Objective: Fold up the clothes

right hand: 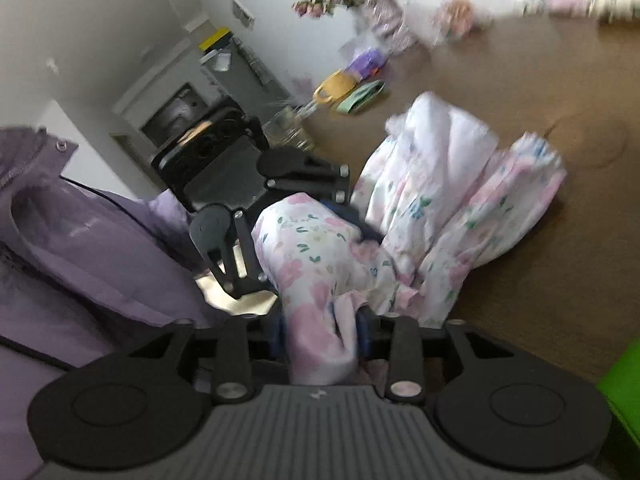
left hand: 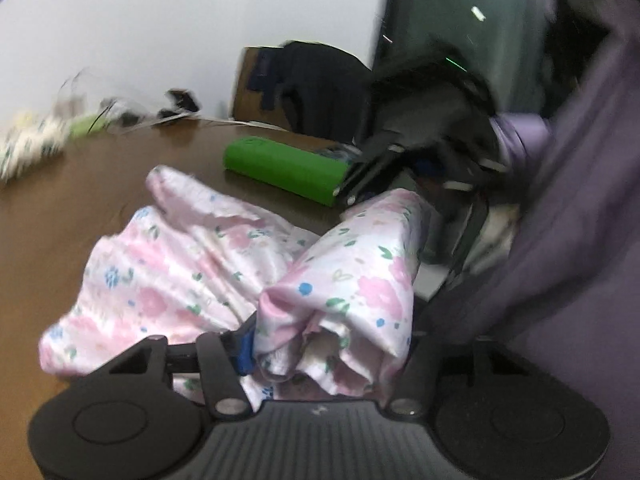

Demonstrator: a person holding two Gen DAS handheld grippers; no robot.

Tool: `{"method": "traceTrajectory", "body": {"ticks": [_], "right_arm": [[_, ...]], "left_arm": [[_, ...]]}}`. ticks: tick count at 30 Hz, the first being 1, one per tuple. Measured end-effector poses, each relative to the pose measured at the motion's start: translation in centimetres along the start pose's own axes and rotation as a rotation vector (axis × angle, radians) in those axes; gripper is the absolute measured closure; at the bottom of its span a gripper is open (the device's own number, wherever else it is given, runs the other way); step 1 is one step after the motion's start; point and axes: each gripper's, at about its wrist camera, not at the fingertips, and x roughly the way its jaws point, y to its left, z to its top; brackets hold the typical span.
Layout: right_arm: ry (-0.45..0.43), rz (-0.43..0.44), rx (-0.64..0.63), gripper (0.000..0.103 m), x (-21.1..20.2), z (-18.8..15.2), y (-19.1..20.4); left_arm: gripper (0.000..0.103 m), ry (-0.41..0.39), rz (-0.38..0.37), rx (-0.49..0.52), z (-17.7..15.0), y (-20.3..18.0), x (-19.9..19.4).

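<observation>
Floral cloth (left hand: 224, 264), pink and white with small blue flowers, lies bunched on the brown table (left hand: 80, 200) near its front edge, with one end lifted up off the wood between the two tools. From the left wrist view, the left gripper (left hand: 320, 344) is clenched on a thick gathered fold of that cloth; the fabric wells up between its fingers and hides most of them, only a blue pad (left hand: 244, 352) showing at the left side. The same cloth runs up and to the right to the right gripper (left hand: 360, 196), whose black linkage hangs above the raised end and touches it. In the right wrist view, the right gripper (right hand: 324, 340) is likewise closed on a rolled pink fold, which is pinched between its blue pads and drapes over the front of the tool. Just beyond, the left gripper (right hand: 352, 216) meets the cloth at its far side, so both tongs hold the same bundle close together. The rest of the garment trails away to the right across the table in loose ridges. A green box (left hand: 288, 168) lies on the table behind the cloth. A purple sleeve (right hand: 80, 240) fills the side nearest the person.
</observation>
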Motion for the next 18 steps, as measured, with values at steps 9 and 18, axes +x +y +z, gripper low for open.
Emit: {"method": "traceTrajectory", "body": {"ticks": [9,18], "right_arm": [[-0.175,-0.24,-0.323,0.007,-0.5,-2.7,2.7],[-0.173,0.007,0.164,0.071,0.4,0.6,-3.3]], "left_arm": [[0.064,-0.045,-0.217,-0.31,-0.4,4.6,-1.5],[0.03,-0.252,-0.04,-0.479,-1.1,5.7,-7.3]]}}
